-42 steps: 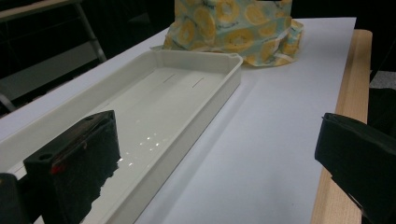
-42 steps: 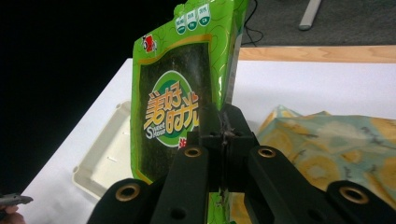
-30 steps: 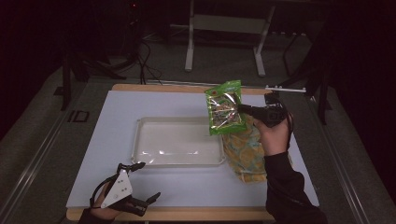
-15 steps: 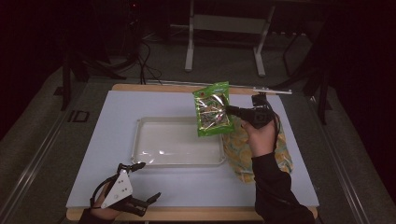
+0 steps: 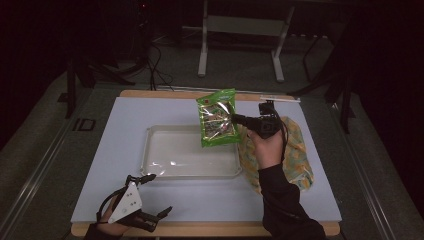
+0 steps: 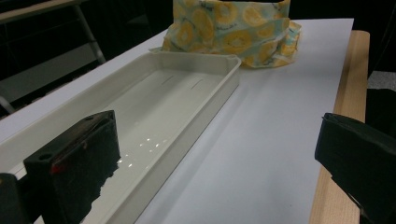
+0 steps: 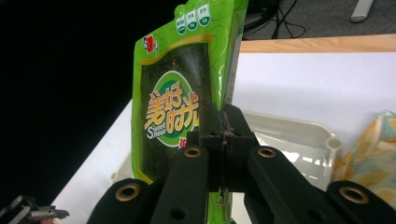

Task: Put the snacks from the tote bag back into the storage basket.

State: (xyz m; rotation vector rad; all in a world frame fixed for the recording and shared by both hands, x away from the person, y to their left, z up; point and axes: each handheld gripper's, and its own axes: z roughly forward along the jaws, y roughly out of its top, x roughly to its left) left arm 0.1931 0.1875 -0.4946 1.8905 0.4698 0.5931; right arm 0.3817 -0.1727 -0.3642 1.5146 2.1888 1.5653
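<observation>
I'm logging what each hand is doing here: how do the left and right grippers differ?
The left gripper is open and holds nothing; the right gripper is shut on the green packet's edge. The left sits low at the table's near edge beside the tray; the right is raised above the tray's far right corner. Both have black fingers and are hand-held.

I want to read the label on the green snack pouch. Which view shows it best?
The right gripper view: the green snack pouch is close, its printed front legible, pinched in the right claw. The high view shows it small, held above the tray.
</observation>
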